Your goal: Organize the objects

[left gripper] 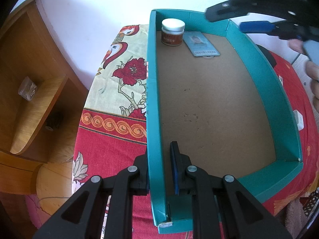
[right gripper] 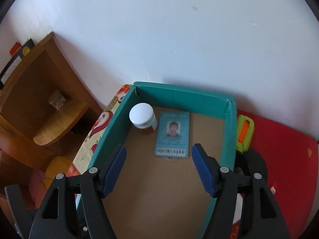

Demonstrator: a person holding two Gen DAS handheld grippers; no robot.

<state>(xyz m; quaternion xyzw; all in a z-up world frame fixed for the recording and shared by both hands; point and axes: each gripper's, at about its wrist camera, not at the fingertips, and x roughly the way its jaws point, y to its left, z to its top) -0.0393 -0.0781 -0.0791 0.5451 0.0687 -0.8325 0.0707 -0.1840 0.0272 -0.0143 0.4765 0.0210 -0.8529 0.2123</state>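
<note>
A teal cardboard box point(left gripper: 153, 103) with a brown floor lies on the red flowered tablecloth. In its far left corner stands a small jar point(left gripper: 172, 32) with a white lid, and a blue ID card point(left gripper: 201, 43) lies flat beside it. My left gripper point(left gripper: 159, 159) is shut on the box's left wall, one finger outside and one inside. My right gripper point(right gripper: 159, 153) hangs open above the box floor, with nothing between its fingers; the ID card point(right gripper: 172, 134) and the jar point(right gripper: 143, 120) lie just beyond its tips. The right gripper point(left gripper: 257, 26) also shows at the left wrist view's top right.
A wooden corner shelf point(left gripper: 33, 91) stands left of the table against the white wall. A green and orange object point(right gripper: 245, 133) lies on the cloth outside the box's right wall point(right gripper: 229, 131), with a black thing just below it. A hand point(left gripper: 314, 79) shows at the right edge.
</note>
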